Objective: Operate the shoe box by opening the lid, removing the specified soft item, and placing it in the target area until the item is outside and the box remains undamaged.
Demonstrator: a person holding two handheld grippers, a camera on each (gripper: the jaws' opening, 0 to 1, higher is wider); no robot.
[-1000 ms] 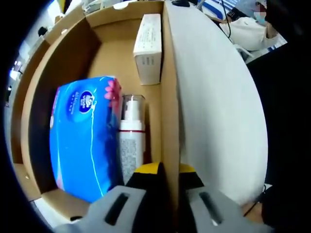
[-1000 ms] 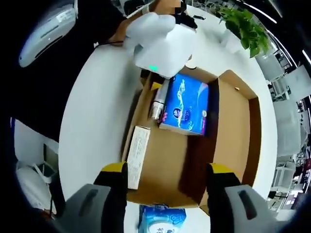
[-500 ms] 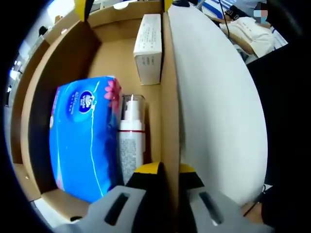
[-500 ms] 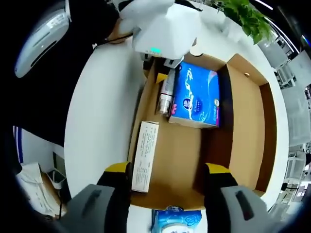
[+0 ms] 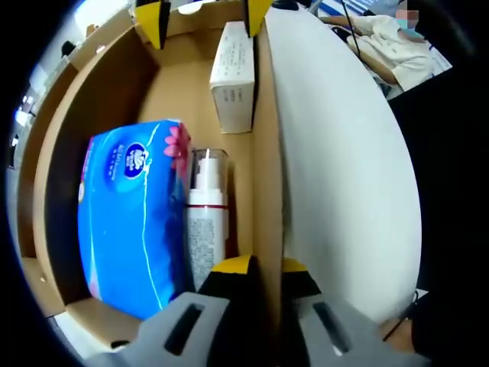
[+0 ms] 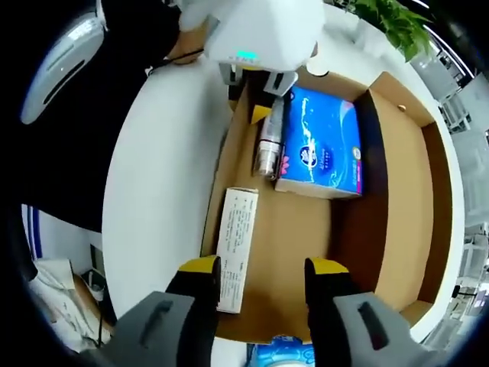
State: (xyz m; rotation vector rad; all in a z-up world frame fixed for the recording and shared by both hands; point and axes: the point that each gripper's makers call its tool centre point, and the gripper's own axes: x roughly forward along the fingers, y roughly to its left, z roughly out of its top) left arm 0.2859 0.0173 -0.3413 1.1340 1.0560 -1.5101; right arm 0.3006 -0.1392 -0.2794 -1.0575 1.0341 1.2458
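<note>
The open cardboard shoe box (image 5: 269,153) holds a blue soft tissue pack (image 5: 134,218), a clear spray bottle (image 5: 206,218) beside it and a white carton (image 5: 233,73) at the far end. My left gripper (image 5: 256,266) is shut on the box's side wall. In the right gripper view the same tissue pack (image 6: 321,141), bottle (image 6: 269,141) and carton (image 6: 237,237) lie on the box floor (image 6: 290,229). My right gripper (image 6: 263,275) hangs open over the floor next to the carton, holding nothing. Its yellow tips (image 5: 205,15) show over the box's far end.
The box rests on a white round table (image 6: 160,191). A second blue tissue pack (image 6: 279,353) lies outside the box by its near end. The left gripper (image 6: 256,107) clamps the far wall. A green plant (image 6: 397,23) stands beyond; a person (image 5: 397,46) sits past the table.
My right gripper has come closer over the box, its jaws have narrowed somewhat, and its yellow tips have entered the left gripper view. The left gripper has stayed clamped on the wall.
</note>
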